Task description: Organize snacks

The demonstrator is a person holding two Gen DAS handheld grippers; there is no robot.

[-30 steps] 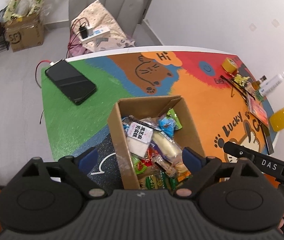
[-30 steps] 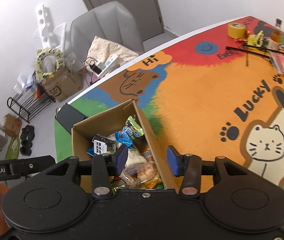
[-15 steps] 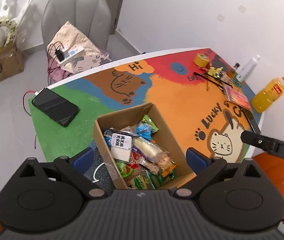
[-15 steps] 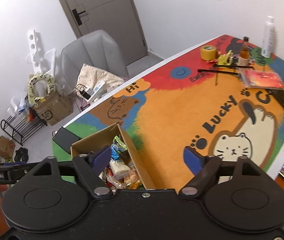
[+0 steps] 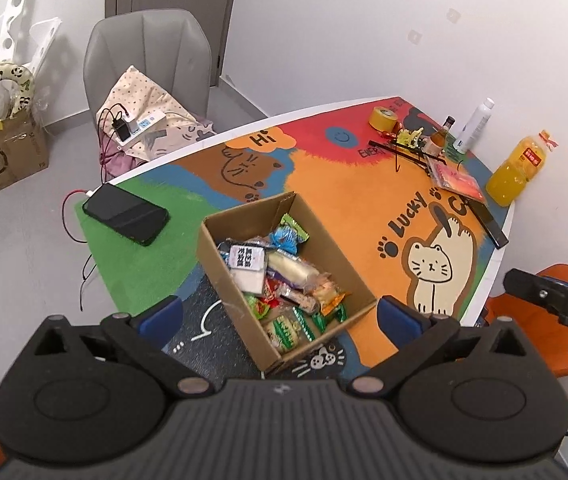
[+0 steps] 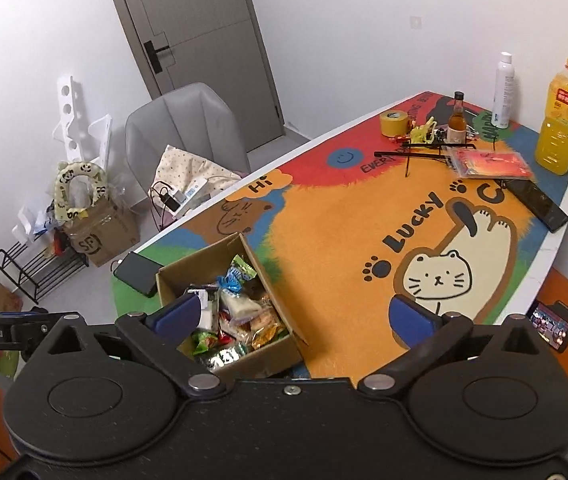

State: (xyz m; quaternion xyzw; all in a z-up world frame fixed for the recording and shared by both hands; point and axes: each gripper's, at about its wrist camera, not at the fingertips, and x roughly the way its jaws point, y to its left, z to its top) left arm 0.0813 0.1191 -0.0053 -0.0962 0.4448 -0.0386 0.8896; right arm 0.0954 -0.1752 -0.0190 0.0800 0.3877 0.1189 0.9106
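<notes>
Snacks [image 5: 284, 280] fill an open cardboard box [image 5: 220, 264] that sits on the near-left part of the table [image 5: 347, 200], on a bright cat-print mat — the box stands at an angle, with its near corner close to the table's near edge. Left tool [image 5: 280, 316] hangs above the box with jaws opening wide and nothing between them; right tool [image 6: 295, 316] likewise has its jaws opening wide and is empty, just above the box's right side. A black phone [image 5: 126, 216] lies by the left edge, well apart from the box. Right of the box the orange middle of the mat is bare — clutter sits only along the far-right edge: tape roll [image 5: 381, 118], small bottles and an orange juice bottle [image 5: 517, 170].
</notes>
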